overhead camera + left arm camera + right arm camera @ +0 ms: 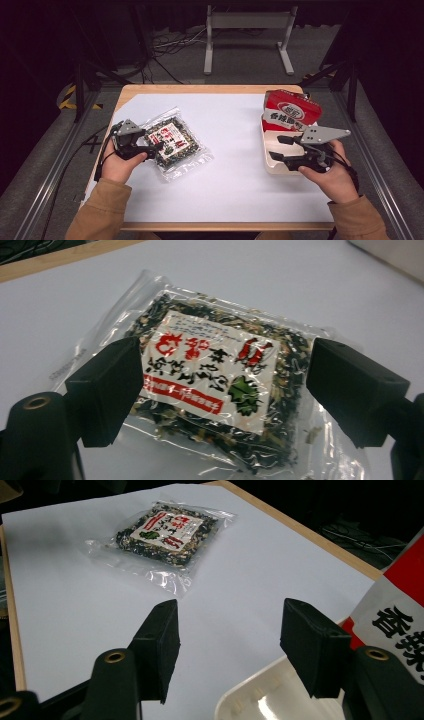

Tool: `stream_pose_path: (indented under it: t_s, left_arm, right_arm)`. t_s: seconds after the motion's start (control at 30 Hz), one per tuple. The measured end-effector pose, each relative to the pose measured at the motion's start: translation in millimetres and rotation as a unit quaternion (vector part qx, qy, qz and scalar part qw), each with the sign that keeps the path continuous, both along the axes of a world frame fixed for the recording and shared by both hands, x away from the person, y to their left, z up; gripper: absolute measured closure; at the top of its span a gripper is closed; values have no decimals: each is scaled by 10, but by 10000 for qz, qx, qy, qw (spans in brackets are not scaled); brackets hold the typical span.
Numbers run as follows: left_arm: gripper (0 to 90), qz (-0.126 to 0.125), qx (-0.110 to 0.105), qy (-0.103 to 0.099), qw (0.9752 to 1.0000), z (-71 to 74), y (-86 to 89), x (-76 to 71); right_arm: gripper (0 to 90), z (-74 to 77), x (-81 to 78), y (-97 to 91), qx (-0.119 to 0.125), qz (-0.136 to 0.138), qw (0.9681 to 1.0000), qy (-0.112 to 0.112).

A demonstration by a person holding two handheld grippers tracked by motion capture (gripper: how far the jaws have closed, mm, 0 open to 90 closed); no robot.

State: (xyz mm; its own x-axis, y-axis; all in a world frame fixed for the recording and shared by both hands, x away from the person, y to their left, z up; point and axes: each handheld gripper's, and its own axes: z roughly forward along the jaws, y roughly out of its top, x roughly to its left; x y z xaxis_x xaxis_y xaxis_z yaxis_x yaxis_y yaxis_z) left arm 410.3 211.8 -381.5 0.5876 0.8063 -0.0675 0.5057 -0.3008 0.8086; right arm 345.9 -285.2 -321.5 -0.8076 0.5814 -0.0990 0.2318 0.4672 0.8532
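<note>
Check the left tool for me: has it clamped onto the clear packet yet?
No. In the left gripper view, the left tool stands wide open with the clear packet lying flat on the table between its jaws, pads not pressing.

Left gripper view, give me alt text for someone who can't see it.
A clear packet of dried dark greens with a white and red label lies on a white table, framed by the left gripper and its two open black jaws.

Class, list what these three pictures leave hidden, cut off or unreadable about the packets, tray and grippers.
- Red packet: right gripper view cuts it off at the frame edge.
- White tray: high view, partly covered by the right gripper.
- Clear packet: small label print too blurred to read in the left gripper view.
</note>
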Motion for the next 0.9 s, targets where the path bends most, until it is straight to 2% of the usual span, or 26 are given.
stream_pose_path:
  t_s: [0.1,0.17,0.3,0.4,0.5,0.53,0.6,0.67,0.77,0.8,0.83,0.9]
  left_arm:
    - [152,214,-38,-7,9998,-24,78,58]
    - [155,408,-80,-8,9991,-100,140,85]
    - [163,577,-93,34,9983,-198,217,92]
    - [187,761,-219,62,9968,-277,271,72]
    - [215,861,-319,275,9954,-344,285,37]
    - [227,817,-246,443,9954,-363,287,22]
    - [256,825,-225,640,9943,-392,292,-8]
    - [279,761,-293,839,9931,-435,304,-26]
    - [286,769,-316,959,9919,-468,314,-32]
    - [289,746,-398,1121,9901,-522,310,-40]
    - [294,746,-398,1121,9901,-522,310,-40]
    - [295,684,-436,1253,9888,-558,300,-43]
  right_arm:
    - [404,-46,-17,56,-23,63,10000,-37]
    - [397,-88,-36,99,-45,149,9998,-80]
    - [393,-111,-63,141,-28,264,9996,-129]
    - [399,-138,-83,185,15,330,9993,-155]
    - [408,-182,-82,221,25,370,9992,-126]
    - [411,-194,-81,233,10,371,9992,-113]
    - [412,-217,-86,262,5,405,9991,-98]
    - [412,-235,-93,283,-27,430,9990,-108]
    - [409,-249,-95,296,-40,447,9989,-102]
    - [407,-252,-97,296,-28,452,9989,-110]
    - [407,-252,-97,296,-28,452,9989,-110]
    - [405,-251,-100,291,-13,457,9989,-107]
